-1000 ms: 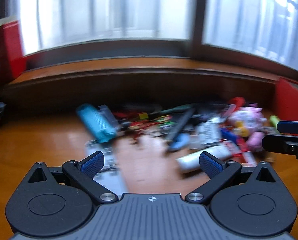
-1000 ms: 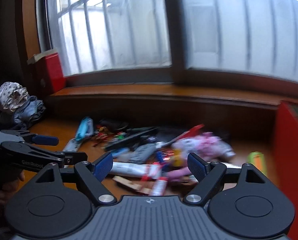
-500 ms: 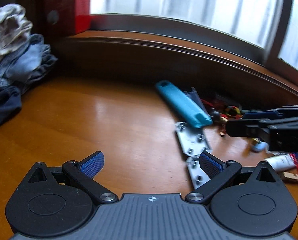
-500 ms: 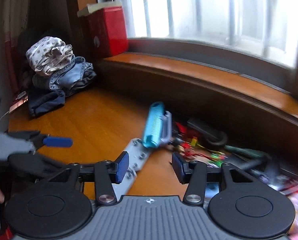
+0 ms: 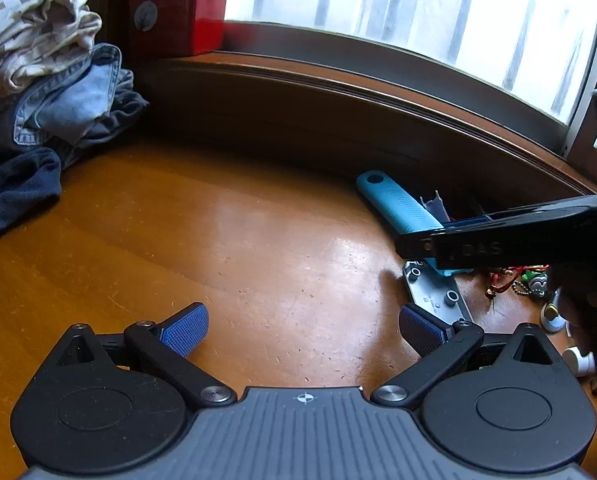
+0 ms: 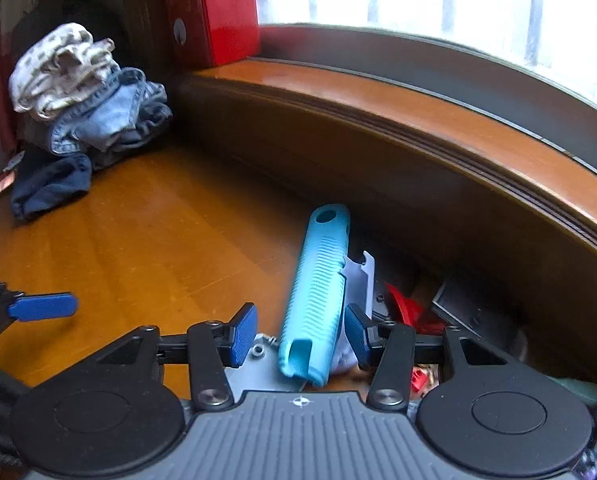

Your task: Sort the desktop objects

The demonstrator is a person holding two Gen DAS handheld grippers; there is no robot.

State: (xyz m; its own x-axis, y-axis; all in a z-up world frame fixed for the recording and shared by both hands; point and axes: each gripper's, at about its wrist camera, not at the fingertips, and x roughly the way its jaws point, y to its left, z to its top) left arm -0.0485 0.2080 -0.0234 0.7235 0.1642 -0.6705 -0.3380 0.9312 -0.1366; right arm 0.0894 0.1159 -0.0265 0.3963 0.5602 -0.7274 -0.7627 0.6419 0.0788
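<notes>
Over at the far left a heap of clothes [image 6: 78, 108] sits on the wooden desk [image 5: 226, 248], a pale patterned cloth on top of folded denim, with a dark blue piece slumped below it. Just behind, a red box [image 6: 214, 12] stands on the window ledge [image 6: 398, 104]; it carries a small round emblem I can't read. The left gripper [image 5: 303, 330] hovers above bare desk, its blue-padded jaws spread wide with nothing between them. To its right lies a light blue ribbed handle [image 6: 318, 296], a hole at its far end, resting partly on a grey metal plate [image 5: 438, 296] with screw holes. The right gripper [image 6: 300, 334] is down around the near end of that handle, its pads [image 6: 244, 334] parted on either side and not pressing on it. In the left wrist view the side of that gripper's finger shows pale letters, too faint to make out. Further right is a jumble of small things, among them a red clip [image 6: 408, 308] and a ball-chain keyring [image 5: 532, 280].
</notes>
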